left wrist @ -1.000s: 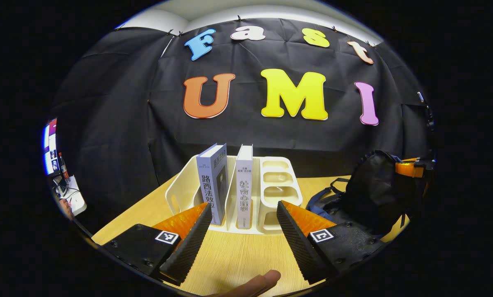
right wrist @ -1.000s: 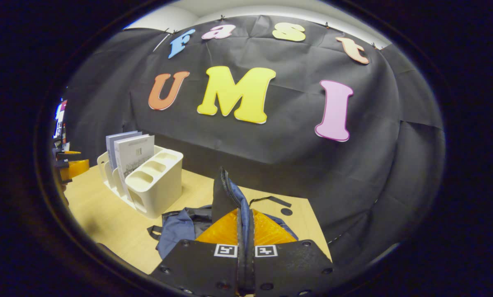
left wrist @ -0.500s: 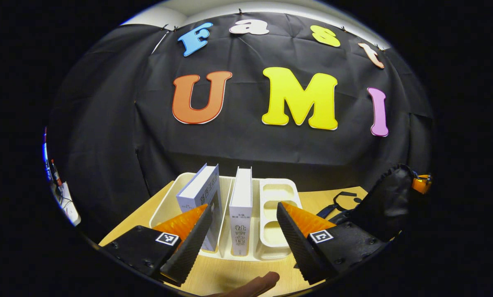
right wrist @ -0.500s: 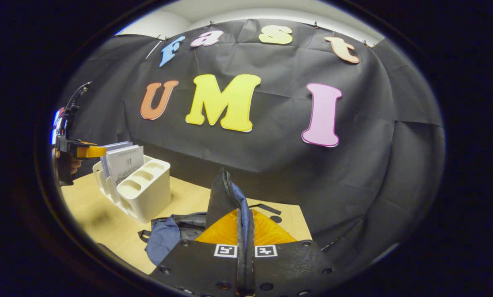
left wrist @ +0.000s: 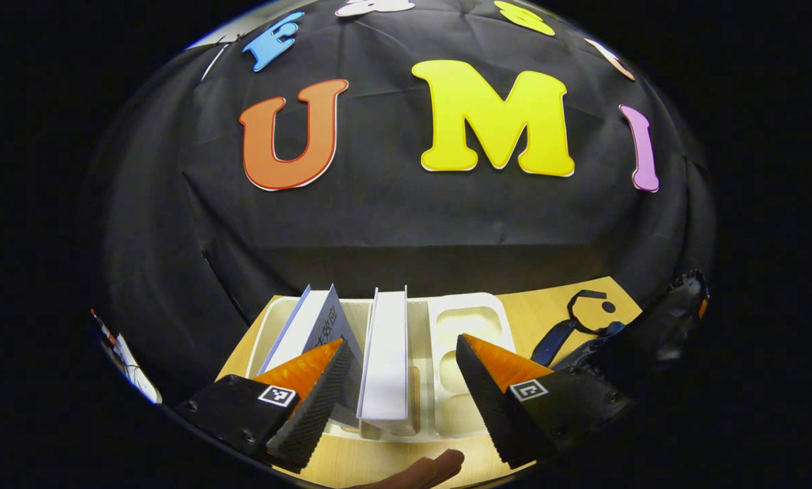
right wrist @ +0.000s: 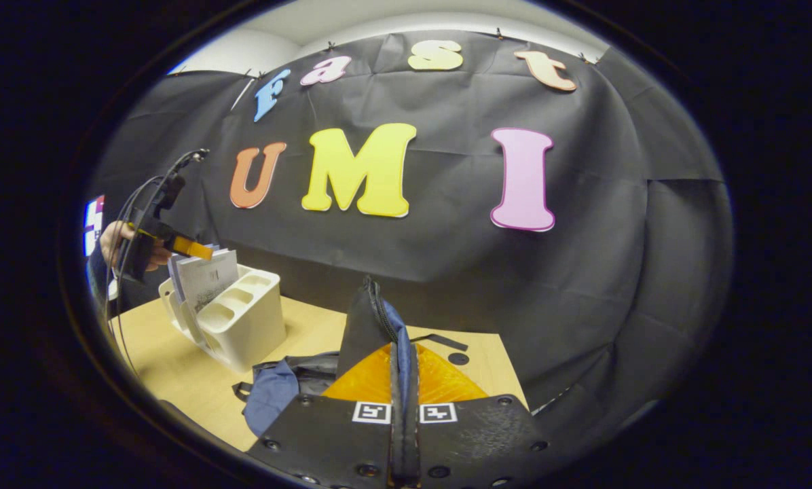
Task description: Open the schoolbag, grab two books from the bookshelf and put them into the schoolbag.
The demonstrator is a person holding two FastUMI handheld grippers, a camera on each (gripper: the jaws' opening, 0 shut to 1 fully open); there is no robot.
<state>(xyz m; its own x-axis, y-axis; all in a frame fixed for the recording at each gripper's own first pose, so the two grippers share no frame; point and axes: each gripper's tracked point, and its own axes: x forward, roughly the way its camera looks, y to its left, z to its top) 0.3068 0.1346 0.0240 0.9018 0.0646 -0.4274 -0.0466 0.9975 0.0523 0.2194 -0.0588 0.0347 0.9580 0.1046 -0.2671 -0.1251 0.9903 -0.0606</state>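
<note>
- Left gripper (left wrist: 399,397): seen in its own view with the jaws spread wide and nothing between the fingers. It hangs above the white bookshelf (left wrist: 470,319), tilted down toward the tops of the books. In the right gripper view the same gripper shows far off, at the left edge, held by a hand (right wrist: 117,241) just over the books.
- Right-hand book (left wrist: 387,360): upright in its slot, white top edge facing the camera, in line with the gap between the spread fingers.
- Left-hand book (left wrist: 304,329): leaning leftward in the neighbouring slot; the left finger overlaps its lower part in the picture, though whether they touch cannot be told.
- Bookshelf compartments: to the right of the books lies a row of small open cells, partly hidden behind the right finger.
- Right gripper (right wrist: 404,380): jaws pressed together on a raised flap of the schoolbag (right wrist: 368,326), whose zip edge stands up between the fingers.
- Schoolbag position: on the wooden table (right wrist: 168,360), to the right of the bookshelf and near it; dark fabric with a blue lining and loose straps spread on the tabletop. In the left gripper view it appears as a dark mass at the right edge.
- A fingertip (left wrist: 433,465) of the holding hand shows at the bottom of the left gripper view.
</note>
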